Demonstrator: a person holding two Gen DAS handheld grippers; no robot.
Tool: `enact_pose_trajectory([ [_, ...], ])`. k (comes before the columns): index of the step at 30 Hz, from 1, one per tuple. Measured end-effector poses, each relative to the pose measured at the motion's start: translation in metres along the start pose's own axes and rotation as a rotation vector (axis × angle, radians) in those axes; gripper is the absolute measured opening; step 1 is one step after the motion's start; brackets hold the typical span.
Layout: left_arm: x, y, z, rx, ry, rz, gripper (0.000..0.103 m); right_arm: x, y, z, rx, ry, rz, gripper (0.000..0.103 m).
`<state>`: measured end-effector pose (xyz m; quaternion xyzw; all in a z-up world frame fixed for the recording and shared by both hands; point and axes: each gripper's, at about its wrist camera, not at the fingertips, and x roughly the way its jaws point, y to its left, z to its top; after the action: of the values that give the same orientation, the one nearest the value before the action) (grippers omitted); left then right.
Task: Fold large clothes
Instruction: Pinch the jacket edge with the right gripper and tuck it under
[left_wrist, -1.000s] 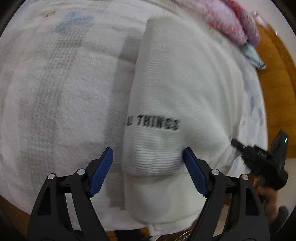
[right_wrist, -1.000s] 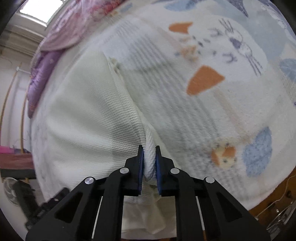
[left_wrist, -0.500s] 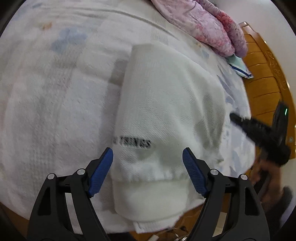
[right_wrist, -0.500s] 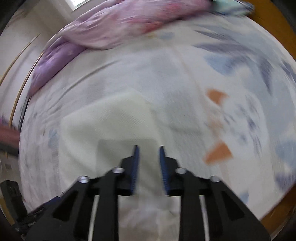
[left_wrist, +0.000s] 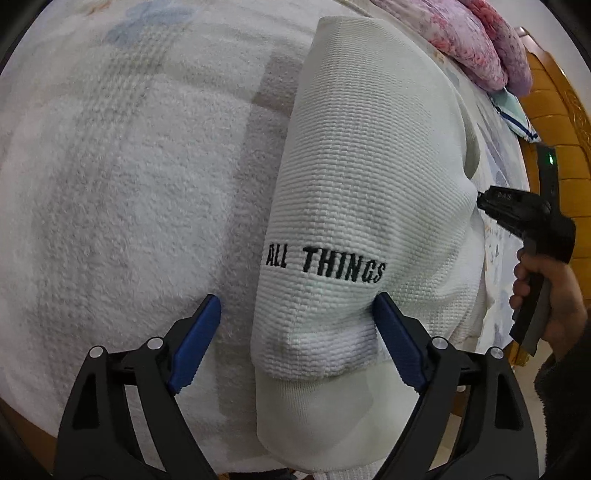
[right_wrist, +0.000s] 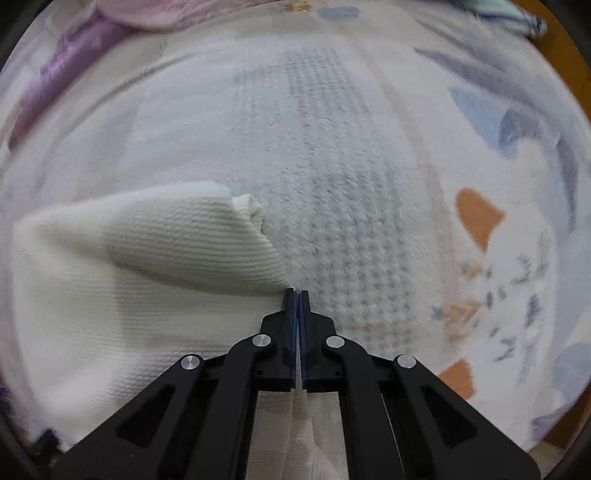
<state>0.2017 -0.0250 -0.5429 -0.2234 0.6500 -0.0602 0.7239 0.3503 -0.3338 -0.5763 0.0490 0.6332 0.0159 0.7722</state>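
A white knit garment (left_wrist: 354, 206) with black "ALL THINGS" lettering lies folded into a long strip on the bed blanket (left_wrist: 122, 206). My left gripper (left_wrist: 295, 332) is open, its blue pads either side of the garment's near end, holding nothing. In the left wrist view my right gripper (left_wrist: 517, 206) is at the garment's right edge. In the right wrist view the right gripper (right_wrist: 297, 295) is shut, its tips at the edge of the garment (right_wrist: 147, 266); white cloth shows between and below its fingers, but the blur hides whether it is pinched.
A fluffy white blanket with orange and blue animal prints (right_wrist: 476, 218) covers the bed. Pink and purple bedding (left_wrist: 480, 40) is piled at the far side. A wooden headboard (left_wrist: 561, 110) runs along the right, with a blue-striped cloth (left_wrist: 513, 114) beside it.
The right gripper let go of the fold, swung up and opened slightly, then came back down shut at the garment's edge. The left gripper drew back, then moved close again, still open.
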Motion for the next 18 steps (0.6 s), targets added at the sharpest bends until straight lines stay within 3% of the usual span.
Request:
enact_pose_trajectory([
  [1,-0.001,0.001,0.0,-0.005,-0.006,0.003,0.085,0.0,-0.001,0.0,-0.006,0.01,-0.023,0.0],
  [5,-0.009,0.006,-0.004,-0.031,-0.011,-0.035,0.084,-0.043,-0.009,-0.019,0.061,-0.068,0.03,0.006],
  [8,-0.011,0.0,-0.016,0.021,-0.011,-0.015,0.084,-0.08,0.008,-0.045,0.014,-0.115,0.046,0.006],
  [13,-0.013,0.005,-0.027,-0.021,-0.006,-0.02,0.084,-0.07,0.045,-0.091,-0.056,0.034,0.261,0.007],
  [15,-0.015,0.003,-0.029,0.017,-0.021,0.007,0.084,-0.047,0.047,-0.113,-0.08,0.108,0.227,0.001],
  [18,-0.012,-0.001,-0.028,0.039,-0.021,0.009,0.084,-0.038,0.015,-0.123,0.019,0.079,0.228,0.0],
])
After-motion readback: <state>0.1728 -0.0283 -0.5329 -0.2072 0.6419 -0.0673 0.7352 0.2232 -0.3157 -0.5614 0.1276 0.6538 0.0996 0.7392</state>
